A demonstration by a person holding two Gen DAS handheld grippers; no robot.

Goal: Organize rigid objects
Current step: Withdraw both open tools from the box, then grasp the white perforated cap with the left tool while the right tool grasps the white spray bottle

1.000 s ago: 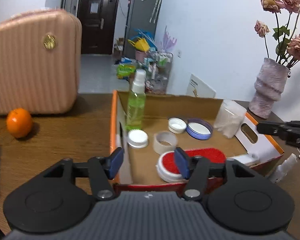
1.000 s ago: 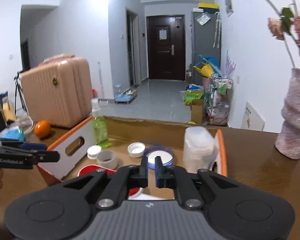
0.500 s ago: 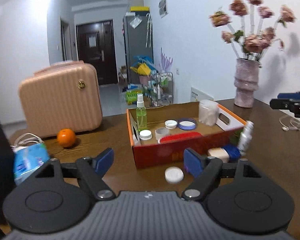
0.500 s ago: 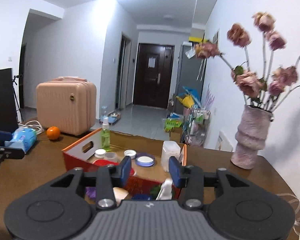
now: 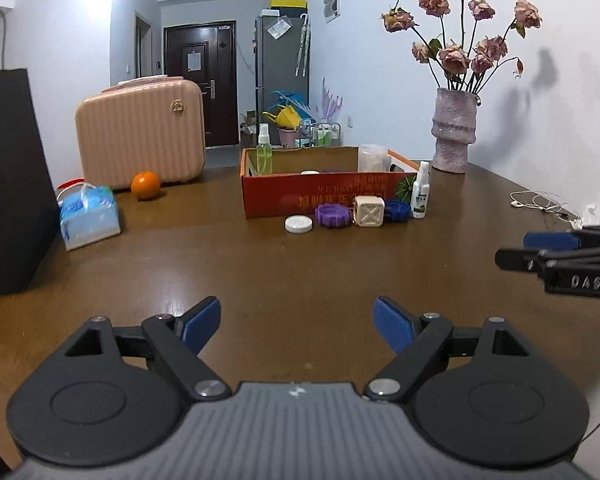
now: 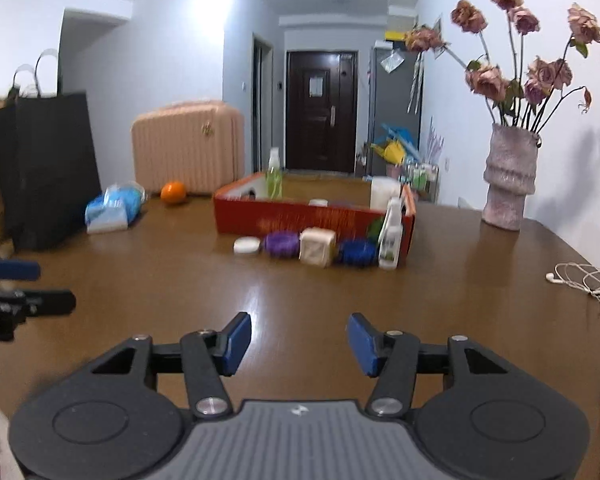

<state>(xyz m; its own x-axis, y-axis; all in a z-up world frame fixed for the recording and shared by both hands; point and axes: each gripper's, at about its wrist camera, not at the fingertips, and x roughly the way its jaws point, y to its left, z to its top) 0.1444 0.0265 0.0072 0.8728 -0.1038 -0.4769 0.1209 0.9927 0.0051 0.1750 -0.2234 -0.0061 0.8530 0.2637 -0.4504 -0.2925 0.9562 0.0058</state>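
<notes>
A red cardboard box (image 5: 324, 196) (image 6: 284, 220) stands mid-table with a green spray bottle (image 5: 264, 152), a clear container (image 5: 370, 157) and lids inside. In front of it lie a white lid (image 5: 298, 224), a purple lid (image 5: 332, 216), a beige cube (image 5: 368, 210), a blue lid (image 5: 398, 211) and a small white spray bottle (image 5: 420, 192). My left gripper (image 5: 298, 322) is open and empty, well back from the box. My right gripper (image 6: 299, 338) is open and empty, also far back; it shows at the right edge of the left wrist view (image 5: 560, 256).
A pink suitcase (image 5: 140, 132), an orange (image 5: 145, 185), a tissue pack (image 5: 89, 216) and a black bag (image 5: 8, 184) stand on the left. A vase of roses (image 5: 454, 136) and white earphones (image 5: 540, 204) are on the right of the brown table (image 5: 300, 272).
Both grippers have pulled back from above the box to the near part of the table. The right gripper went from shut to open; the left opened wider.
</notes>
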